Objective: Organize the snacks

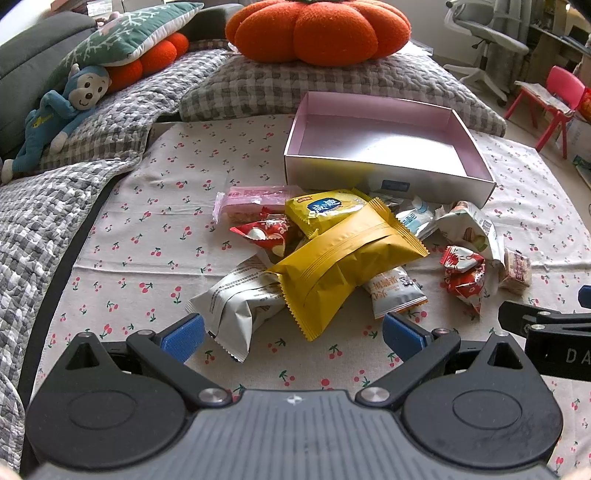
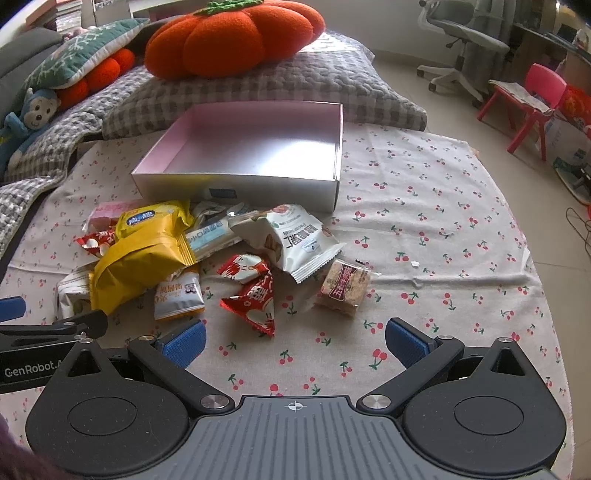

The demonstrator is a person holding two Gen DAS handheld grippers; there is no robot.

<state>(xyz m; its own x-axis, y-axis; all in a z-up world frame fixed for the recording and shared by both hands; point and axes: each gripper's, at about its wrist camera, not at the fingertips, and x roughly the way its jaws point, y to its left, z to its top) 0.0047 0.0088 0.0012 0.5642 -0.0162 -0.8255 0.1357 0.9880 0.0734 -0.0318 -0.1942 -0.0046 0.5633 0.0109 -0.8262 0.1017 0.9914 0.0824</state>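
A pile of snack packets lies on the cherry-print cloth [image 1: 155, 229] in front of an empty pink-lined box [image 1: 380, 147]. A big yellow packet [image 1: 343, 266] lies on top, over a grey-white packet [image 1: 240, 310]. My left gripper [image 1: 291, 336] is open and empty, just short of these two. In the right wrist view the box [image 2: 251, 155] stands behind the pile. Red triangular candies [image 2: 255, 295] and a brown bar [image 2: 343, 288] lie nearest my right gripper [image 2: 295, 339], which is open and empty.
Grey checked quilts and a pillow [image 1: 332, 85] border the cloth at back and left, with an orange pumpkin cushion [image 1: 317, 29] and a blue monkey toy [image 1: 62, 107]. A pink chair [image 2: 532, 99] and an office chair [image 2: 458, 44] stand on the floor at the right.
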